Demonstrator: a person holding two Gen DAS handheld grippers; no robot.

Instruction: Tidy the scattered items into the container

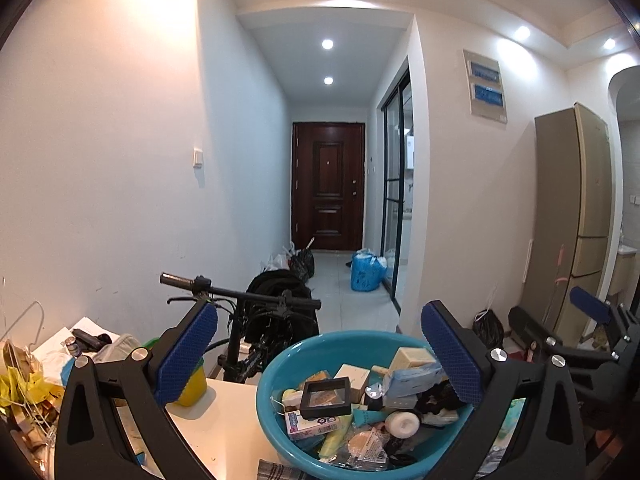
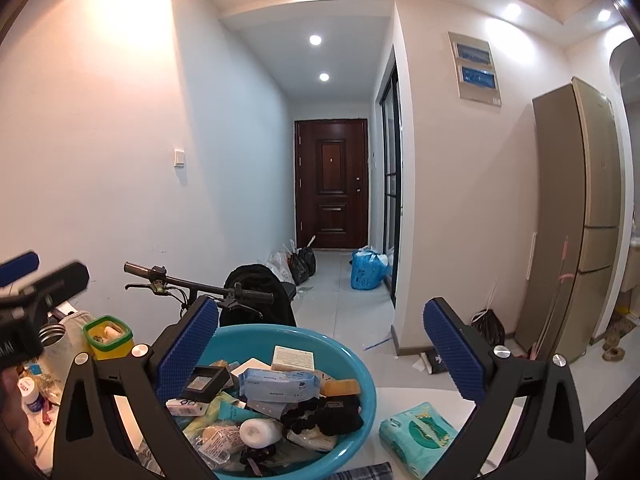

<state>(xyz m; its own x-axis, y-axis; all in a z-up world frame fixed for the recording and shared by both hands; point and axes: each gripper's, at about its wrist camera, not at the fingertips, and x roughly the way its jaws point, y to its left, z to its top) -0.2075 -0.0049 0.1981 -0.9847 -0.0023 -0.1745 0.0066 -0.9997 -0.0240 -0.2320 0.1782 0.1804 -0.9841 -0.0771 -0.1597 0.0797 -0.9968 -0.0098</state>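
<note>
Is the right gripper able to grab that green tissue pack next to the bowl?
Probably yes. The right gripper is open and empty, and the green tissue pack lies bare on the table beside the blue bowl, with nothing covering it.

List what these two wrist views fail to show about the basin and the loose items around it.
- Blue basin: near rim cut off by the bottom edge in both views.
- Items deep in the basin: buried under the top layer.
- Green tissue pack: in the left wrist view, mostly hidden behind the gripper finger.
- Labels on the white bottle: too small to read.
- Clutter left of the yellow container: blocked by the blurred left gripper.
</note>
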